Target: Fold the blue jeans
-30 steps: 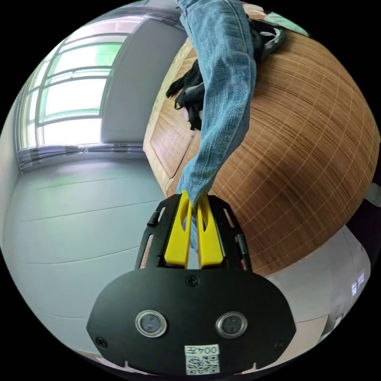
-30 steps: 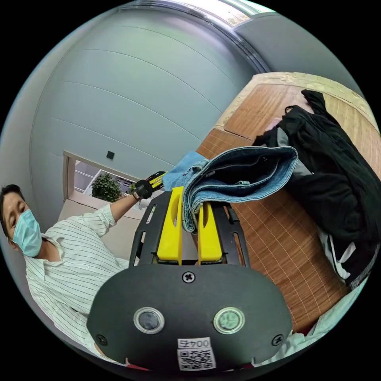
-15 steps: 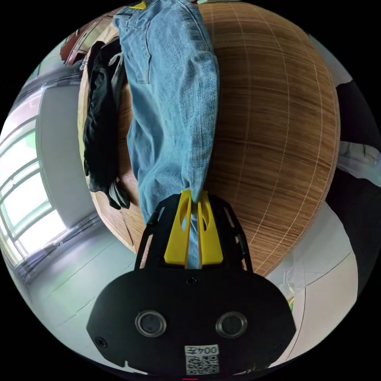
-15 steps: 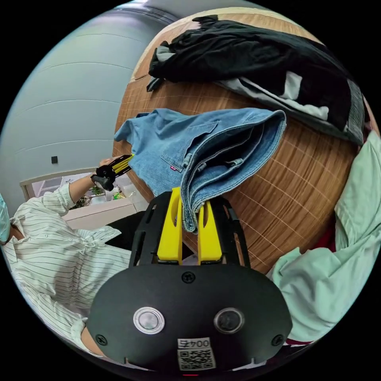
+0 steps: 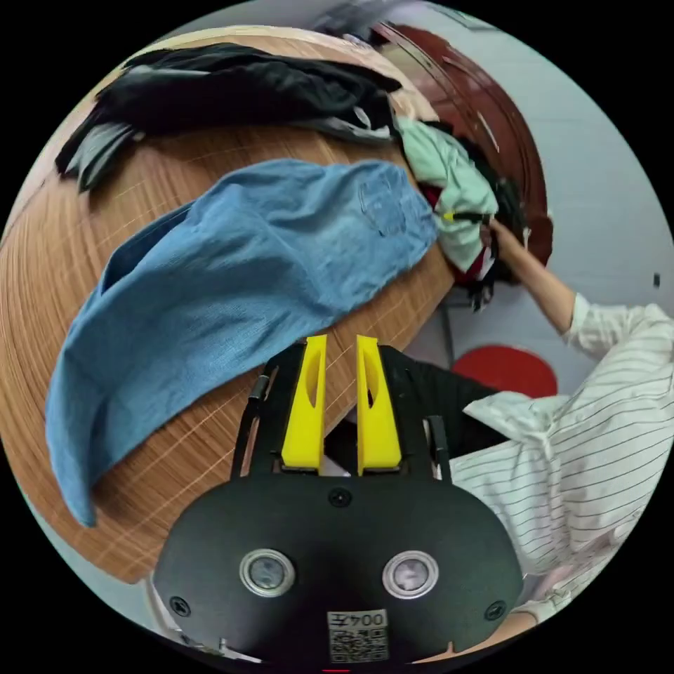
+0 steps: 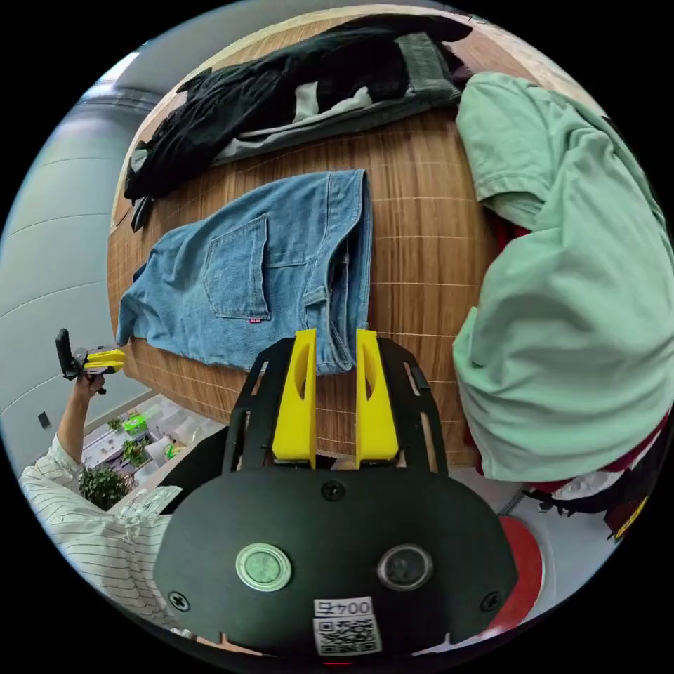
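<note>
Wooden slatted table [image 6: 428, 232], grey wall behind: we logged the blue jeans [image 6: 260, 274] lying flat on it, halved lengthwise, back pocket up, waistband toward our right gripper [image 6: 334, 382].

Right gripper: jaws parted, nothing between them, tips just above the waistband corner.

Left gripper [image 5: 341, 393]: jaws likewise parted and empty, held off the table's near edge, apart from the leg end of the jeans [image 5: 232, 281].

Risk, as we judged it: the leg end in the left gripper view lay rumpled, with a hem [image 5: 74, 484] close to the table's edge; a pinch catching one layer alone would drag the halves apart, and a careless pull could slide the hem off.

Surroundings: mint-green garment [image 6: 576, 281] heaped near the waistband, with red cloth [image 6: 618, 467] under it; black garment [image 6: 295, 91] stretched along the far side. We judged that both narrowed the room for the next fold and could be snagged. Person's striped sleeve [image 5: 597, 449] was near the table's edge.
</note>
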A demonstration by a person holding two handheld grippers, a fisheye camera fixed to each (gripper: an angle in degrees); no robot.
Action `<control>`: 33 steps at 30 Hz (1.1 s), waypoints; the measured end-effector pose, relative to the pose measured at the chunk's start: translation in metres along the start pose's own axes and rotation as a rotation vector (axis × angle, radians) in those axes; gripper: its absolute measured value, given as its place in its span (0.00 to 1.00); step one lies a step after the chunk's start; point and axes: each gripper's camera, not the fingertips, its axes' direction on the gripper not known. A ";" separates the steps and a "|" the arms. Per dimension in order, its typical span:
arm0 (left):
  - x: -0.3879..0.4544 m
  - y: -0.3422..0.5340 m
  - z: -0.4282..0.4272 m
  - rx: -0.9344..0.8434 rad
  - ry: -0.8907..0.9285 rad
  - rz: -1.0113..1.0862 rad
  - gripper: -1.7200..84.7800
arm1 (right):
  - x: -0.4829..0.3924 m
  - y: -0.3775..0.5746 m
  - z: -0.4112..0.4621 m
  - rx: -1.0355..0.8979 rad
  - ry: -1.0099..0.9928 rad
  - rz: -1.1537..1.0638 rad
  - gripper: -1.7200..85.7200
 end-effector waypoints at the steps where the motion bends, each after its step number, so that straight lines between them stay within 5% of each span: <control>1: -0.035 0.031 -0.001 0.076 0.032 -0.085 0.10 | -0.024 0.016 -0.010 0.047 -0.006 -0.014 0.12; 5: -0.123 0.137 0.020 0.217 0.011 -0.261 0.10 | -0.134 0.046 0.017 0.007 -0.007 -0.136 0.10; 10: -0.218 0.241 0.047 0.372 0.057 -0.448 0.10 | -0.290 0.055 0.122 -0.082 0.317 -0.255 0.02; 23: -0.320 0.462 0.128 0.562 0.108 -0.665 0.07 | -0.390 0.091 0.203 -0.340 0.502 -0.320 0.01; 27: -0.337 0.514 0.144 0.578 0.097 -0.668 0.07 | -0.468 0.122 0.149 -0.115 0.378 -0.410 0.03; 33: -0.384 0.592 0.163 0.651 0.128 -0.707 0.10 | -0.692 0.199 0.158 0.072 0.251 -0.816 0.20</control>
